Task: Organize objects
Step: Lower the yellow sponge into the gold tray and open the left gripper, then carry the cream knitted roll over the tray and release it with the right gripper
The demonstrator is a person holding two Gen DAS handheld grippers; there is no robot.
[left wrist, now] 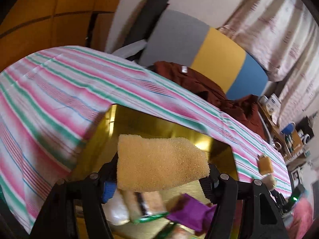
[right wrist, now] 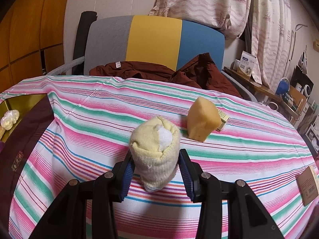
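Note:
My left gripper (left wrist: pixel 161 173) is shut on a yellow sponge (left wrist: pixel 159 163) and holds it above an open gold-lined box (left wrist: pixel 159 123). A white bundle (left wrist: pixel 117 209), a purple packet (left wrist: pixel 191 215) and other small items lie in that box below the sponge. In the right wrist view my right gripper (right wrist: pixel 156 171) is shut on a rolled pale yellow and white sock (right wrist: pixel 155 149), upright just over the striped cloth (right wrist: pixel 239 149). A second yellow sponge (right wrist: pixel 202 119) stands on the cloth beyond the sock, apart from it.
A small green-and-cream carton (right wrist: pixel 223 119) lies behind the second sponge. The gold box (right wrist: pixel 22 101) with its dark maroon side (right wrist: pixel 26 139) sits at the table's left. A brown card box (right wrist: pixel 308 185) lies at the right edge. A chair (right wrist: pixel 153 39) with a rust-red garment (right wrist: pixel 189 73) stands behind.

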